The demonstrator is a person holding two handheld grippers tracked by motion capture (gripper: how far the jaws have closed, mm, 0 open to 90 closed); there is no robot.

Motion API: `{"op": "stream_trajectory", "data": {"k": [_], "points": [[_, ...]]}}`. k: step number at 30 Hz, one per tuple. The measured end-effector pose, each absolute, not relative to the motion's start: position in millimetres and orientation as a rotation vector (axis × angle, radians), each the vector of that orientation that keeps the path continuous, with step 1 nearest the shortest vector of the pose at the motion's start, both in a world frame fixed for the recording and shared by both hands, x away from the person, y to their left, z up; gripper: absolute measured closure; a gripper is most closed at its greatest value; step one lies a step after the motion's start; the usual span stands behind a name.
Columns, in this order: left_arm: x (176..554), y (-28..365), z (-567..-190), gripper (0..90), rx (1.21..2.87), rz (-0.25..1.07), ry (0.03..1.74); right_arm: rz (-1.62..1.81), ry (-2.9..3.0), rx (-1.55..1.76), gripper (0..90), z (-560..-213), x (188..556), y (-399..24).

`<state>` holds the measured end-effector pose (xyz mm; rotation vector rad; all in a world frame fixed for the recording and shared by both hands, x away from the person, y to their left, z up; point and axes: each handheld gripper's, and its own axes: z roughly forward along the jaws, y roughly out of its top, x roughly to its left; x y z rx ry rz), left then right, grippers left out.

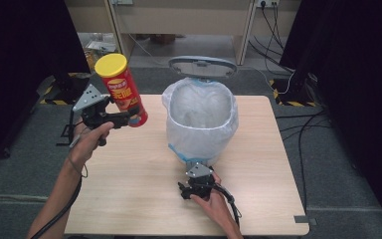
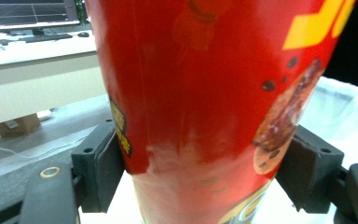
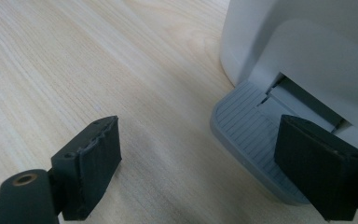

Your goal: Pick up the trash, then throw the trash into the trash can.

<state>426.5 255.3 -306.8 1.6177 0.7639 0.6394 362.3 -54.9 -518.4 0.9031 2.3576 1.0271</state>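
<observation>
A red chip can with a yellow lid is held tilted in the air over the table's left edge. My left gripper is shut on the can's lower part; up close the red can sits between both black pads. A white pedal bin lined with a clear bag stands mid-table, its grey lid raised. My right gripper rests low at the bin's front, open. One of its jaws lies over the grey foot pedal, and the other is above bare wood.
The light wooden table has free room left and right of the bin. Black curtains flank the scene. Cables run across the grey floor at the right. A desk with a monitor stands behind the can.
</observation>
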Motion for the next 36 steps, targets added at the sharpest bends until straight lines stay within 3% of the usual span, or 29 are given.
{"op": "stream_trajectory", "data": {"k": [36], "points": [[430,203,-260,23.8,1.636,0.594,0.636,1.020,2.361,0.900,14.9,-519,362,-54]]}}
